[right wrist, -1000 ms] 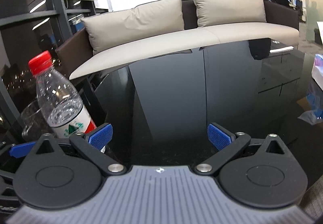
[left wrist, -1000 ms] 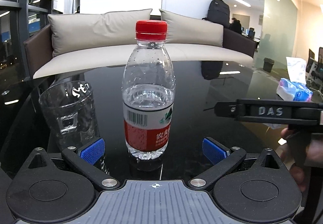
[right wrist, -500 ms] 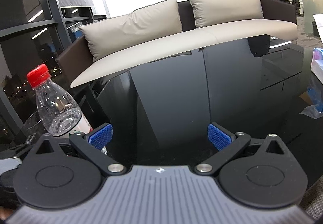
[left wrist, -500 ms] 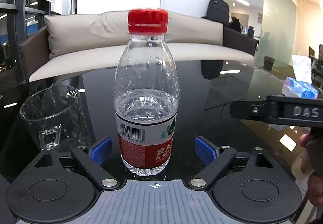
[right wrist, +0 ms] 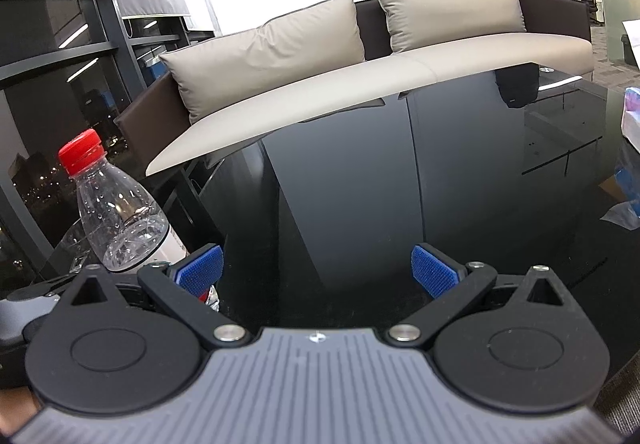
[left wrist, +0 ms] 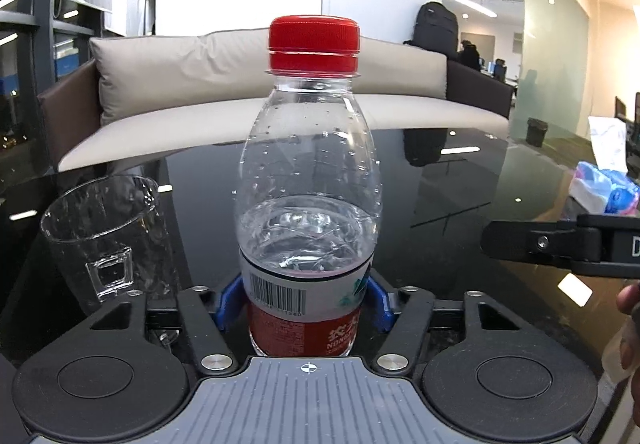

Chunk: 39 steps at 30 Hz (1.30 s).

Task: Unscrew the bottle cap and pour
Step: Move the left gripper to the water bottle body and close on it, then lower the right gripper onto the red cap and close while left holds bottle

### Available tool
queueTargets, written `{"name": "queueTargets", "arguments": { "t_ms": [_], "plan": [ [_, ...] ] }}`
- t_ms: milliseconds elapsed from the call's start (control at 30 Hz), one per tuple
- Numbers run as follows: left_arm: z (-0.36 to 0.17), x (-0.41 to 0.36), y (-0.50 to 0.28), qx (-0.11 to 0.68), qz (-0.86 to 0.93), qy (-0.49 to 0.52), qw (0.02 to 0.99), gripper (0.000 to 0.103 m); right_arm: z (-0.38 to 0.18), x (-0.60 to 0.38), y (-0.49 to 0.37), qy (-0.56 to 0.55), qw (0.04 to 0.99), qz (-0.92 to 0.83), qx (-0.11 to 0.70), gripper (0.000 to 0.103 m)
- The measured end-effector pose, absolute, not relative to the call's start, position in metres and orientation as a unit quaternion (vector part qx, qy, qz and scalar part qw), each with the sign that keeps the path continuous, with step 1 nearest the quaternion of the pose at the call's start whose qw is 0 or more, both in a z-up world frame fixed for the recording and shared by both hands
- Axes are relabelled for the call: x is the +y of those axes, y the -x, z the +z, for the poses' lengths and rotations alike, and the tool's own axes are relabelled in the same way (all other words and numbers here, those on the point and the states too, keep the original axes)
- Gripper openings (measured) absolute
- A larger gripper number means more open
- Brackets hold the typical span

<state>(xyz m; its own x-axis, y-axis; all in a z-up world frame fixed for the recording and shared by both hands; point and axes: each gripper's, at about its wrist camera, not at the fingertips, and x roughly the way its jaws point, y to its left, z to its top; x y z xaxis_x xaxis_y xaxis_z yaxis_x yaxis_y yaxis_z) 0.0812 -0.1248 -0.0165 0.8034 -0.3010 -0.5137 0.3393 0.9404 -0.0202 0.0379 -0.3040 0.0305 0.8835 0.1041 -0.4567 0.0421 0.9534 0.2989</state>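
Observation:
A clear plastic water bottle (left wrist: pixel 308 180) with a red cap (left wrist: pixel 314 42) and a red-and-white label stands upright on the black glossy table (left wrist: pixel 460 184), about half full. My left gripper (left wrist: pixel 304 300) is shut on the bottle's lower body, its blue pads pressed against the label on both sides. An empty clear glass (left wrist: pixel 106 236) stands just left of the bottle. My right gripper (right wrist: pixel 316 272) is open and empty over the table, to the right of the bottle (right wrist: pixel 120 220); its body shows in the left wrist view (left wrist: pixel 560 244).
A beige sofa (right wrist: pixel 360 84) with two cushions runs along the table's far edge. A tissue pack (left wrist: pixel 600 188) lies at the table's right side. A dark backpack (left wrist: pixel 436 24) sits behind the sofa.
My left gripper has moved forward around the bottle and closed on its lower body. The right gripper has stayed open and shifted little.

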Motion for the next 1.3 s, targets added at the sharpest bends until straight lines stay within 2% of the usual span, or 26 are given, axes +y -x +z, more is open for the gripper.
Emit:
{"name": "queueTargets", "arguments": {
  "t_ms": [367,833,1200,1300],
  "plan": [
    [-0.017,-0.117,-0.07,0.263,-0.176,-0.044,0.948,0.057,0.038,-0.297,-0.033,-0.144,0.961,0.035,0.231,0.103],
    [-0.012,-0.098,-0.043,0.273,-0.181,-0.044,0.944,0.057,0.112,-0.247,-0.016,-0.095,0.964,0.147,0.2,0.102],
    [-0.011,-0.086,-0.037,0.276,-0.187,-0.046,0.942,0.057,0.147,-0.201,-0.02,-0.042,0.954,0.2,0.222,0.075],
    [-0.01,-0.085,-0.036,0.276,-0.187,-0.047,0.942,0.057,0.148,-0.189,-0.022,-0.031,0.951,0.207,0.229,0.073]
  ]
}}
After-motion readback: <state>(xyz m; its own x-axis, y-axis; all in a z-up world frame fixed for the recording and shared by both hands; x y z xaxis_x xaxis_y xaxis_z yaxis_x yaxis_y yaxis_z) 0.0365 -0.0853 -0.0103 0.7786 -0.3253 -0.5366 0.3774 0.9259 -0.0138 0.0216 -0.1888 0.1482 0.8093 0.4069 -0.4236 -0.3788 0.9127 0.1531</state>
